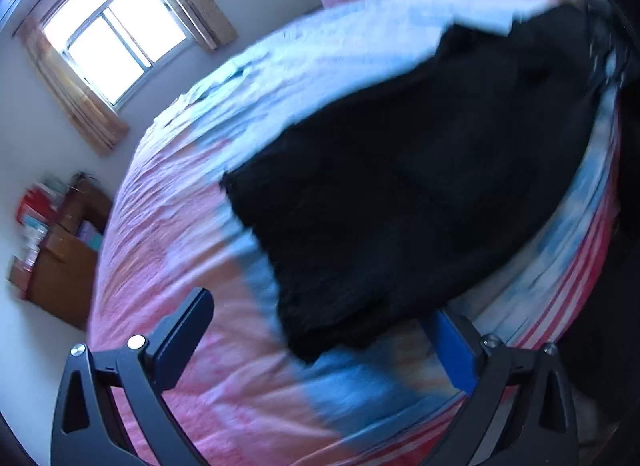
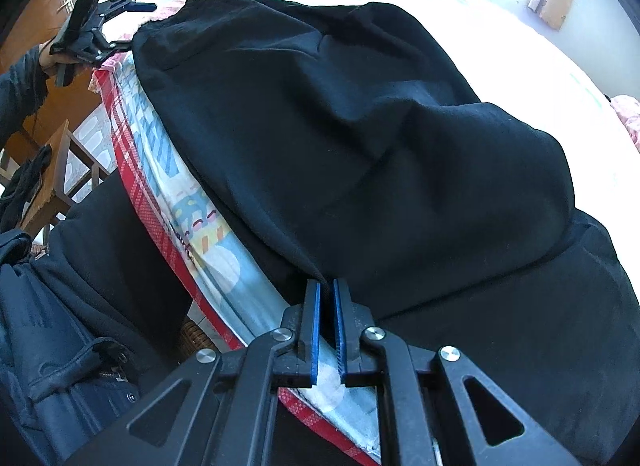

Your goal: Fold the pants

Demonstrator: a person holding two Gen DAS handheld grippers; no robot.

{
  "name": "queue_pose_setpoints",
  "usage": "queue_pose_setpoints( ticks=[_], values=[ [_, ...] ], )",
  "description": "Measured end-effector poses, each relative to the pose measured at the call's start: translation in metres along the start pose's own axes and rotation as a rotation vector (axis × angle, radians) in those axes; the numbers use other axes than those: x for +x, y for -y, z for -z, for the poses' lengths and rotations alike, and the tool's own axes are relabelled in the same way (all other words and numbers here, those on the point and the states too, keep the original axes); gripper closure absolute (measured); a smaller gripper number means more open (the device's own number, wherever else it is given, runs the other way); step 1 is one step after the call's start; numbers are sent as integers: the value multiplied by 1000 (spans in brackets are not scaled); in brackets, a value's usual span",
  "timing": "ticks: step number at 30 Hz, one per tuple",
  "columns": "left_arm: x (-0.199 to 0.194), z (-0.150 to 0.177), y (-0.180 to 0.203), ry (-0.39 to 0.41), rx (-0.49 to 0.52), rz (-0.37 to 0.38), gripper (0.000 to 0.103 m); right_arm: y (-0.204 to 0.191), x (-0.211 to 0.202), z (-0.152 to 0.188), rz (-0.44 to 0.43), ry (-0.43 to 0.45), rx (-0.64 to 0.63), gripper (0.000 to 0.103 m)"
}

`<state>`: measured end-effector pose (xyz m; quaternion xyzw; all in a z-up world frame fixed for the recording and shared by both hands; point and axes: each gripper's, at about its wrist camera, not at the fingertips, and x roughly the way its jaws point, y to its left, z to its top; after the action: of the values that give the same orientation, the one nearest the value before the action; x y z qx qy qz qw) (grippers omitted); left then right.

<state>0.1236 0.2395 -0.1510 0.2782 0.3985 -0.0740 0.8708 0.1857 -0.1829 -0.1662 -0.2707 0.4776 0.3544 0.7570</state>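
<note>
Pants (image 2: pixel 360 125) lie on the bed (image 2: pixel 168 169): right gripper (image 2: pixel 326 286), nearly closed, pinches their near edge; left gripper (image 1: pixel 320 330), wide and empty, should grab the far end evenly.

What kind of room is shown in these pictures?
Most likely a bedroom: black pants lie on a bed with a pink and blue patterned sheet, beside a curtained window and a wooden bedside cabinet.
</note>
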Motion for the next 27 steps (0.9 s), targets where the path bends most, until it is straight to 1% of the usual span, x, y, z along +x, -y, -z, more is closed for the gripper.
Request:
queue_pose_setpoints(
  ticks=[2,4,6,7,8,9,10,11,13,14,15,18,21,23,24,25,27],
  values=[
    [5,15,-4,-48,-1,-16,0,-1,-2,1,4,1,-4,96],
    [3,34,-16,-82,-50,-29,0,-1,-3,3,-1,3,-1,94],
    [-2,48,-30,-82,-119,-47,0,1,-10,2,-5,2,2,91],
    [-7,56,-40,-82,-170,-58,0,2,-16,1,-11,9,6,88],
    [-14,63,-51,-76,-232,-90,0,4,-25,-2,-21,30,12,83],
    [-20,66,-57,-59,-281,-122,0,7,-35,-6,-37,58,19,80],
    [-34,66,-64,1,-356,-137,0,12,-45,-11,-66,88,32,74],
    [-42,64,-65,43,-399,-126,0,17,-51,-17,-94,112,47,69],
    [-55,51,-60,135,-452,-91,0,29,-59,-35,-162,159,91,64],
    [-60,40,-53,186,-450,-76,0,36,-60,-48,-188,181,118,64],
    [-59,30,-48,213,-445,-68,0,41,-59,-59,-201,196,138,64],
    [-39,-4,-22,234,-418,-19,0,60,-41,-99,-273,225,246,64],
    [-30,-30,4,223,-385,17,0,77,-17,-130,-367,228,358,64],
    [-14,-42,16,210,-347,36,0,87,0,-146,-420,224,419,64],
    [-5,-46,22,192,-330,33,0,92,10,-153,-460,213,449,64],
    [-10,-49,32,183,-321,32,0,97,21,-159,-503,200,489,64],
    [-2,-48,38,168,-324,47,0,105,34,-165,-527,194,542,64]
  ],
)
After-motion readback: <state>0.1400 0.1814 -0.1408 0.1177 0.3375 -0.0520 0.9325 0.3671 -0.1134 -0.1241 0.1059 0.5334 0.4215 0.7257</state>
